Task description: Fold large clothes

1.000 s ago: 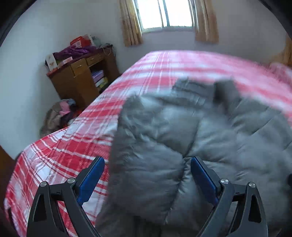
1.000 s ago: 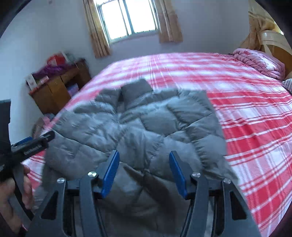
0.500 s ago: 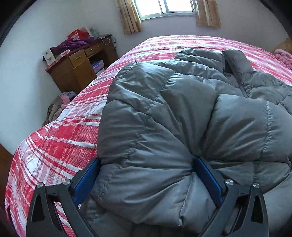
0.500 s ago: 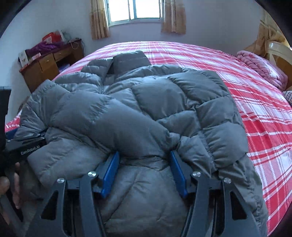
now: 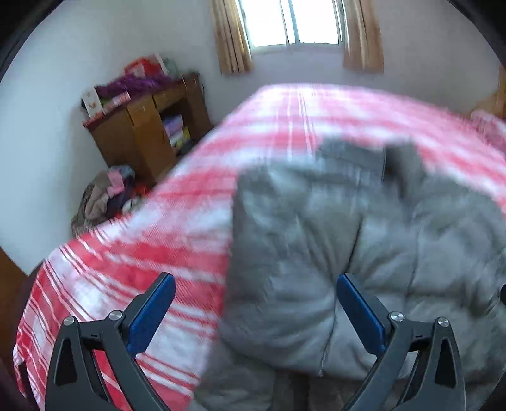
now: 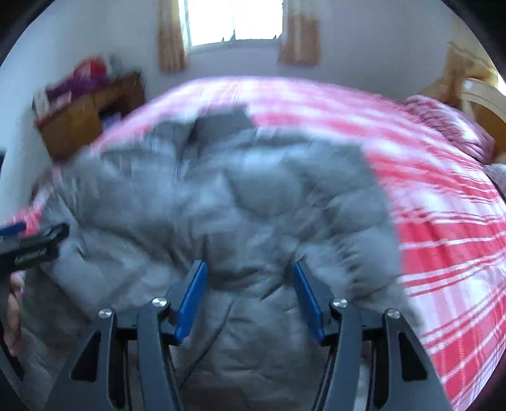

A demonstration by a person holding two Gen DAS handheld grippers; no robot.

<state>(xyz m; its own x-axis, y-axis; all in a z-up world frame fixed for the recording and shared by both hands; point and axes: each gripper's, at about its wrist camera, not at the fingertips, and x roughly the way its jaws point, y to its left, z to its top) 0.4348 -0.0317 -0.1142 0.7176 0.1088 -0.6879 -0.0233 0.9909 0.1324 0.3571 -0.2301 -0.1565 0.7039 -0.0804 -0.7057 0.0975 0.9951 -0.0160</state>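
Left wrist view: heavy motion blur. Left tongs spread wide, blue pads facing each other, nothing pinched. Grey puffer jacket lies on the bed, ahead of the tongs and shifted toward their right finger; its near edge sits between the two fingers, its left edge partway across the gap. Left finger stands over bare bedspread. Jacket: quilted, puffy panels split by stitched seams, soft matte fabric, darker collar at the far end. Bedspread: red-and-white plaid, flat. Wooden cabinet against the far wall with clutter on top; clothes pile on the floor beside it; window with tan curtains.

Right wrist view: also blurred. Right tongs apart, a narrower gap than the left pair, pads not gripping anything; jacket lies directly ahead and under them, its lower quilted panels filling the gap. Whether pads touch the fabric: cannot tell. Jacket covers the near left part of the bed. Left tongs visible at the left edge, black with a blue pad, by the jacket's left side. Pink bedding bunched at the far right.
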